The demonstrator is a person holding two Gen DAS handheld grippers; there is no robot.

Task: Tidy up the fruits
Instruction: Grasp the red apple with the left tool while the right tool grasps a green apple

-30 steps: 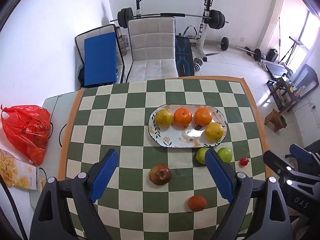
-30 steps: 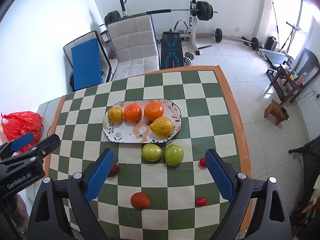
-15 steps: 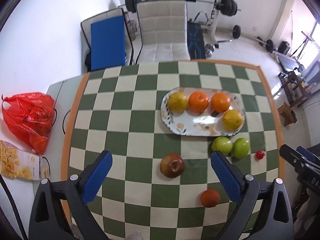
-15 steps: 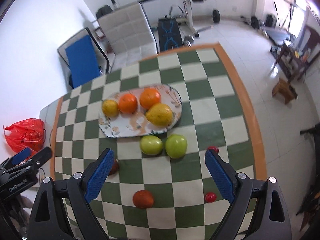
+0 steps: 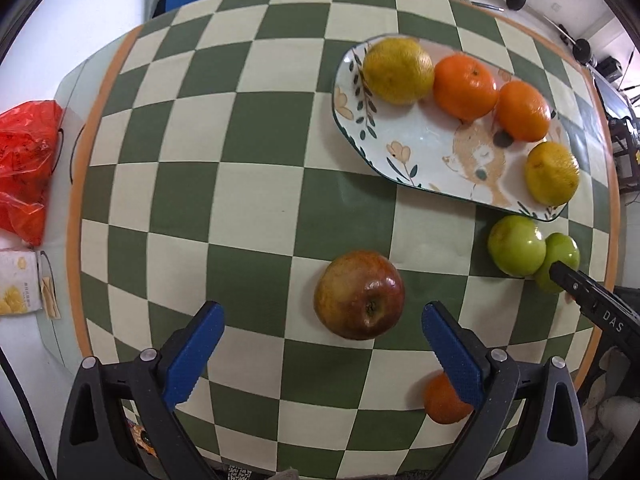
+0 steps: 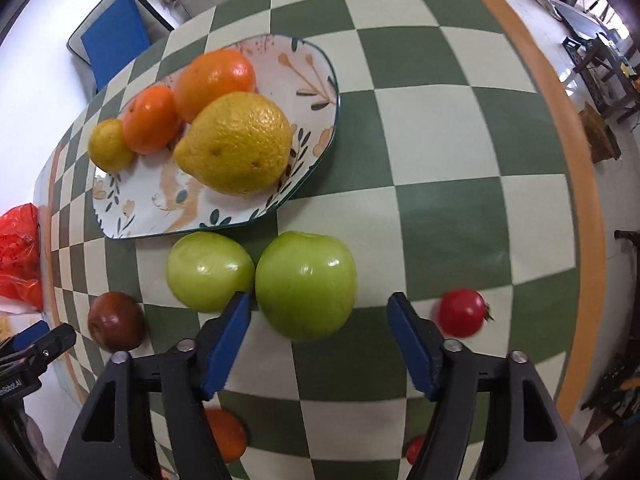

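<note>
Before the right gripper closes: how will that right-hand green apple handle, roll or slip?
The green apple looks round and glossy, so the pads may slip unless they close across its widest part. It sits against the other green apple; a nudge would probably roll both. It looks firm, likely fairly heavy for its size.

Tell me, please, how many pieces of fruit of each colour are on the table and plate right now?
Yellow citrus: 2
Orange citrus: 3
Green apples: 2
Red-brown apple: 1
Small red fruits: 2
Total: 10
</note>
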